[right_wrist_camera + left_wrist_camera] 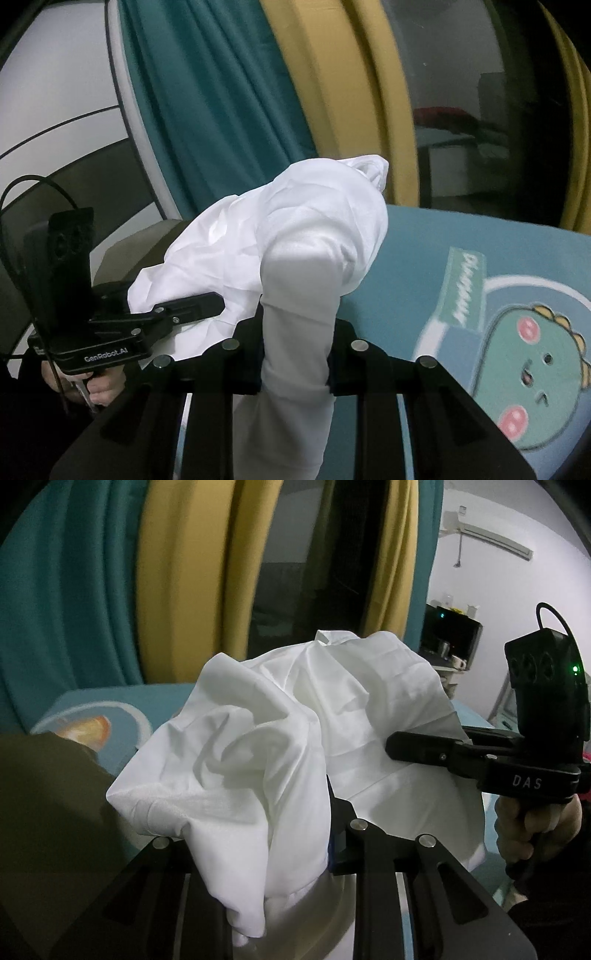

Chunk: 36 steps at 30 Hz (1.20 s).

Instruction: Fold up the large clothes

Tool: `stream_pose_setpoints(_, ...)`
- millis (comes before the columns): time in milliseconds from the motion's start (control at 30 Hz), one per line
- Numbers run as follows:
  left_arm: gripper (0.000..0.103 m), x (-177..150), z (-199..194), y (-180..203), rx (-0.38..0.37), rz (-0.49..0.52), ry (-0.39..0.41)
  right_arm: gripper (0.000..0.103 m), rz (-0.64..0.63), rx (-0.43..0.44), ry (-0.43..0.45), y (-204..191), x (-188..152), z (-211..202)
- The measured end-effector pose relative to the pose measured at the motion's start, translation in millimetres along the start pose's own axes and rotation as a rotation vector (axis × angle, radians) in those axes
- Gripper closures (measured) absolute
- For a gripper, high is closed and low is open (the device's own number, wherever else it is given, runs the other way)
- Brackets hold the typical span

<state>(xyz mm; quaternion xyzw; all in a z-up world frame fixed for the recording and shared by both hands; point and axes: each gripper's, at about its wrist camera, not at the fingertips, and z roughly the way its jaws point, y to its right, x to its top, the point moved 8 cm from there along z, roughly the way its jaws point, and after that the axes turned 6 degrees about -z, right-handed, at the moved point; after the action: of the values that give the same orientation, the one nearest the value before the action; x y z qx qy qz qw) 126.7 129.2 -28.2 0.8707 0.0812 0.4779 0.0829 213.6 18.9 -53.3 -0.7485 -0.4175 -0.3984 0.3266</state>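
My left claw point(295, 834) pinches a bunched fold of the white garment point(258, 738), its fingers pressed on the cloth that spills over them and hides the tips. My right claw point(295, 350) grips a thick band of the same garment point(295, 229), the fabric running straight down between its closed fingers. Each claw shows in the other's view: the right one point(424, 749) reaches in from the side with its fingers against the cloth, and the left one point(192, 314) does likewise.

The garment hangs lifted between both claws, crumpled and not yet spread, above a blue bed cover point(424, 258) printed with a green cartoon dinosaur point(532, 380).

By my reading, this is the opening step: the piece is raised but still needs shaking out flat. The next move calls for drawing the claws apart to pull the cloth taut, then lowering it onto the bed.

The bed cover offers open room ahead. Teal and yellow curtains point(110, 590) hang just behind it, limiting any swing that way.
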Motion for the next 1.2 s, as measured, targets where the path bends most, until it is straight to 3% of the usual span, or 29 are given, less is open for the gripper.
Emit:
stream_pose_setpoints(200, 0.077, 18.9, 7.9, -43.5, 0.046, -0.006, 0.001, 0.079, 0.017, 0.015, 0.012, -9.1, 17.5, 38.5)
stream_pose_setpoints(300, 0.074, 18.7, 30.4, -66.1, 0.074, -0.02, -0.059, 0.079, 0.059, 0.004, -0.017, -6.6, 14.4, 68.1)
stream_pose_setpoints(433, 0.069, 3.0, 63.2, -100.7, 0.131, -0.091, -0.174, 0.079, 0.132, -0.045, -0.117, 10.6, -11.9, 110.5)
stream_pose_setpoints(533, 0.069, -2.4, 66.4, -127.9, 0.237, -0.132, -0.182, 0.069, 0.185, -0.126, -0.17, 35.6, -32.9, 125.1)
stream_pose_setpoints(633, 0.069, -3.0, 61.7, -143.6, 0.231, -0.185, -0.176, 0.062, 0.232, -0.124, -0.187, 50.2, -42.0, 125.0)
stream_pose_setpoints(833, 0.069, -4.8, 63.0, -139.2, 0.281, -0.128, -0.189, 0.052, 0.215, -0.153, -0.207, 47.7, -41.8, 111.9)
stream_pose_setpoints(1200, 0.069, -16.4, 36.9, -135.6, 0.328, -0.157, -0.155, 0.033, 0.198, -0.196, -0.24, 47.8, -53.8, 77.2)
